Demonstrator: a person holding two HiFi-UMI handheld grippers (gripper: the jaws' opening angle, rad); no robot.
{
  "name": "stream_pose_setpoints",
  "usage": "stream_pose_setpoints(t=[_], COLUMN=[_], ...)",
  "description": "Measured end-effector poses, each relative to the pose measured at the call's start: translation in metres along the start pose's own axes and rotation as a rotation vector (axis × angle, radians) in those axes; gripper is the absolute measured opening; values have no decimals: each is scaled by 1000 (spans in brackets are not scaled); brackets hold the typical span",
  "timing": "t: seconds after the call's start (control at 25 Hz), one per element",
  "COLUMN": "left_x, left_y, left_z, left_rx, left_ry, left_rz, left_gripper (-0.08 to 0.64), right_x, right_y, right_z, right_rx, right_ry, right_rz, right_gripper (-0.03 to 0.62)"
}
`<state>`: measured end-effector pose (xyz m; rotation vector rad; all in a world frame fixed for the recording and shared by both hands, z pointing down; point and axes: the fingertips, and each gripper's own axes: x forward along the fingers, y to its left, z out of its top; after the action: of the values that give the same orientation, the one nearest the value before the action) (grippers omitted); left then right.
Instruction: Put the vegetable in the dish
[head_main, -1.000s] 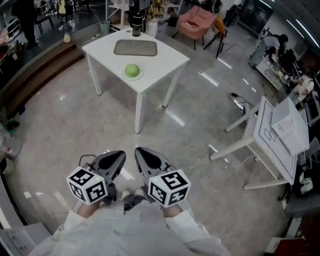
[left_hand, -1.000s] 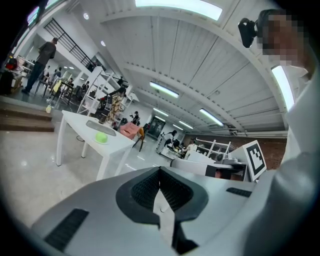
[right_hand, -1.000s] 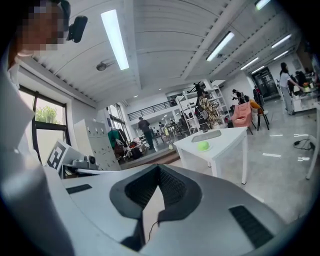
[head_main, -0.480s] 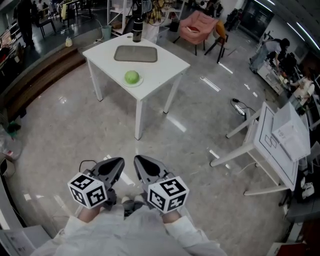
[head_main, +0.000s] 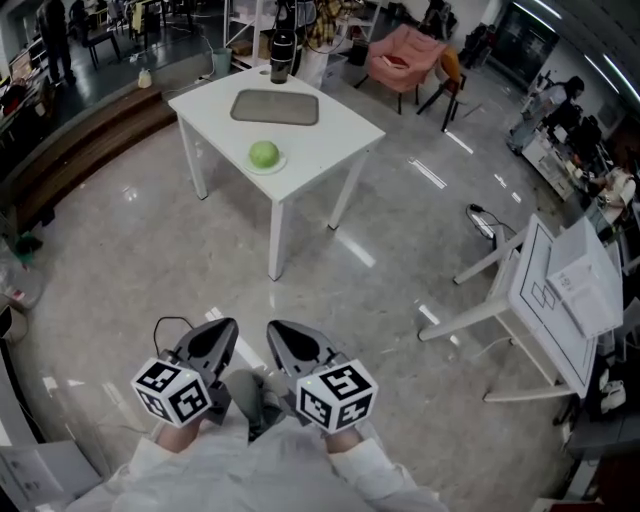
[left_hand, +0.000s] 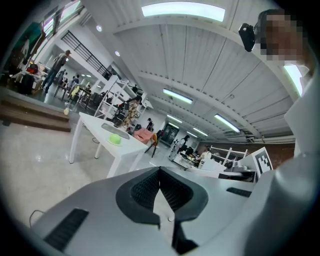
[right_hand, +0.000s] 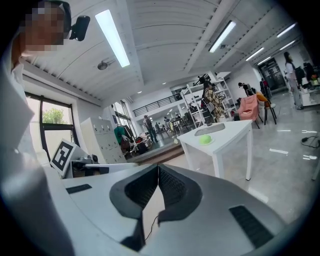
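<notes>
A round green vegetable (head_main: 264, 154) lies on a small white dish (head_main: 281, 160) near the front edge of a white table (head_main: 330, 130), far ahead across the floor. Both grippers are held low, close to the person's body and far from the table. My left gripper (head_main: 224, 330) is shut and holds nothing, and so is my right gripper (head_main: 279, 332). In the left gripper view the jaws (left_hand: 160, 170) meet, with the vegetable (left_hand: 115, 139) small in the distance. The right gripper (right_hand: 158, 167) also shows closed jaws, the vegetable (right_hand: 205, 140) far off.
A grey tray (head_main: 275, 107) and a black bottle (head_main: 282, 54) stand on the table behind the dish. A tilted white board on legs (head_main: 560, 285) is at the right, a cable (head_main: 485, 213) lies on the floor, a pink armchair (head_main: 403, 56) is beyond, and a dark wooden step (head_main: 70, 150) is at the left.
The table has slid slightly lower in the head view. Both grippers stay shut side by side, a little lower in frame, and a grey trouser leg now shows between them.
</notes>
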<state>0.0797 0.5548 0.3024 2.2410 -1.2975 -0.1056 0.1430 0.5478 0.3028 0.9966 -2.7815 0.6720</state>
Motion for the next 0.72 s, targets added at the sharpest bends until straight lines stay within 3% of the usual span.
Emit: stream_pose_setpoints(t=[0.32,0.48,0.72], left_x=[30,51,92], left_y=[3,29,69], left_z=[6,28,64], left_rx=[1,16,18], left_ry=[27,14,26], left_rz=[-59,-34,-58], left_gripper=[8,8,8], right_x=[26,48,96], right_y=[-14,-30,-65], right_z=[11,33,64], right_rx=[-12,-24,-27], right_ry=[1,-37,-49], right_rz=[29,8,-40], right_gripper=[14,14,14])
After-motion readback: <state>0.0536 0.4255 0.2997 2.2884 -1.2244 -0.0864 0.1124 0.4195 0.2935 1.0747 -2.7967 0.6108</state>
